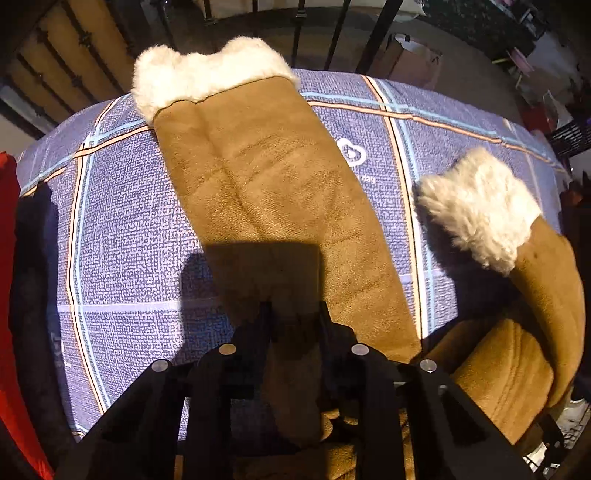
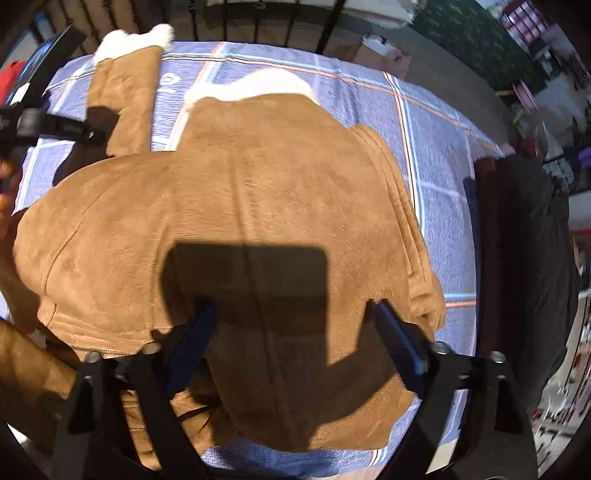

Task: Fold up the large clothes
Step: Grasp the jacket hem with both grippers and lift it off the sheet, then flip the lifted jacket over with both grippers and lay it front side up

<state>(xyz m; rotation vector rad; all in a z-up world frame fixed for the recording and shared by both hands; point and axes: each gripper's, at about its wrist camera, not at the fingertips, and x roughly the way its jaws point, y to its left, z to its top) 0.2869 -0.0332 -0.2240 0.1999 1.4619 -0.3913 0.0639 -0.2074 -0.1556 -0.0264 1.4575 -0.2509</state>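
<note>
A brown suede jacket (image 2: 258, 184) with white fur cuffs lies back-up on a purple checked bedsheet (image 1: 129, 240). One sleeve (image 1: 266, 177) stretches flat away from me, ending in a fur cuff (image 1: 199, 74). The other sleeve curls up at the right, its cuff (image 1: 480, 206) raised off the sheet. My left gripper (image 1: 295, 317) points down at the near end of the flat sleeve, shut on a pinch of its fabric. My right gripper (image 2: 291, 314) stands over the jacket's lower back, its blue pads (image 2: 199, 325) half apart and pressed against a thick hump of the jacket.
Black metal bed rails (image 1: 340, 33) run along the far edge, with a cardboard box (image 1: 406, 59) on the floor behind them. Something red (image 1: 7, 295) lies at the left edge of the bed. A dark garment (image 2: 517, 258) lies at the right side.
</note>
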